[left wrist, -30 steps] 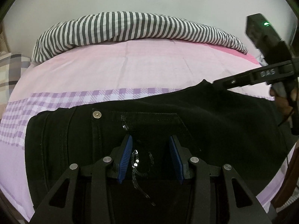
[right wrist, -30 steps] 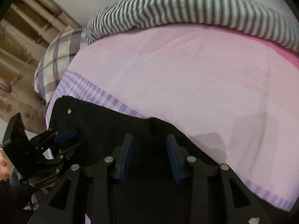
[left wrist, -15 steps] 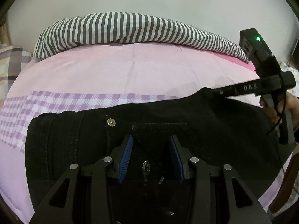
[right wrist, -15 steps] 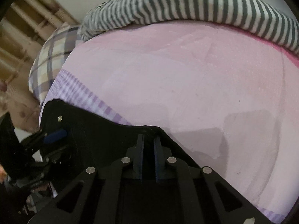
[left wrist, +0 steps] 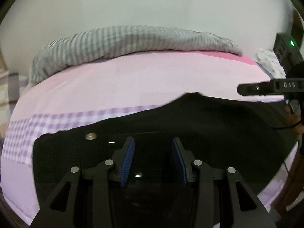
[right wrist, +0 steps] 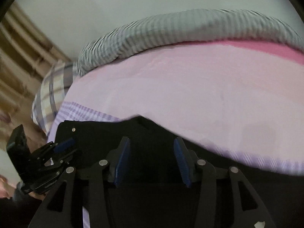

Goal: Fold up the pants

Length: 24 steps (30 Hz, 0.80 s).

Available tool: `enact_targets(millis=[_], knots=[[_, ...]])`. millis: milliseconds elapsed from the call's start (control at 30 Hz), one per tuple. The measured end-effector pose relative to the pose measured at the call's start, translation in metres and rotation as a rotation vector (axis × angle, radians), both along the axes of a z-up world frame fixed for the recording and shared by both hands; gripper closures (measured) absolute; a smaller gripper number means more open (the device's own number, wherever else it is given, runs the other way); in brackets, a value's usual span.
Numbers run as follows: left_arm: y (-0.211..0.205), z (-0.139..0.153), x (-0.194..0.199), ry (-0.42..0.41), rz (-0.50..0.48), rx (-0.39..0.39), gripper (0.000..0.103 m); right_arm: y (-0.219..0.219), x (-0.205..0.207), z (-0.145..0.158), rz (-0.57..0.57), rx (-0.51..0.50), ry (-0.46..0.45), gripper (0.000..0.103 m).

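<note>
Black pants (left wrist: 218, 125) lie flat on the pink bed sheet, waistband with a metal button (left wrist: 90, 136) at the left; they also show in the right wrist view (right wrist: 106, 133). My left gripper (left wrist: 153, 142) is open, just above the waist area, holding nothing. My right gripper (right wrist: 152, 142) is open over the pants near a raised peak of fabric (right wrist: 140, 119). In the left wrist view the right gripper (left wrist: 247, 90) shows at the far right, a little above the pants edge. The left gripper shows at lower left of the right wrist view (right wrist: 62, 148).
The pink sheet (left wrist: 133, 79) has a purple checked band (left wrist: 57, 121). A striped duvet (left wrist: 123, 41) lies along the far side by the wall. A plaid pillow (right wrist: 51, 91) and a wooden headboard (right wrist: 17, 60) are at the left.
My right gripper was shut on the pants edge half a second ago; it has opened and let go and drawn back. My left gripper stayed open and lifted slightly.
</note>
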<state>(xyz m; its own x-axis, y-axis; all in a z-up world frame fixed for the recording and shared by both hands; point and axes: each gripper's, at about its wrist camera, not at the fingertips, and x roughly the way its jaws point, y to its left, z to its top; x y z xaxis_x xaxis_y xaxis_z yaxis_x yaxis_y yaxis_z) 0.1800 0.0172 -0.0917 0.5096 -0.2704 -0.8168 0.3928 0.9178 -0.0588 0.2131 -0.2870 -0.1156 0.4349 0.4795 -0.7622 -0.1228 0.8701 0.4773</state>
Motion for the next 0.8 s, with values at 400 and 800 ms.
enact_targets(millis=[400, 800], knots=[[-0.111, -0.011, -0.04, 0.084, -0.25, -0.022, 0.059, -0.178, -0.147, -0.039, -0.411, -0.017, 0.096, 0.057], [-0.179, -0.014, -0.05, 0.139, -0.317, 0.003, 0.059, -0.339, -0.248, -0.048, -0.65, -0.044, 0.121, 0.057]])
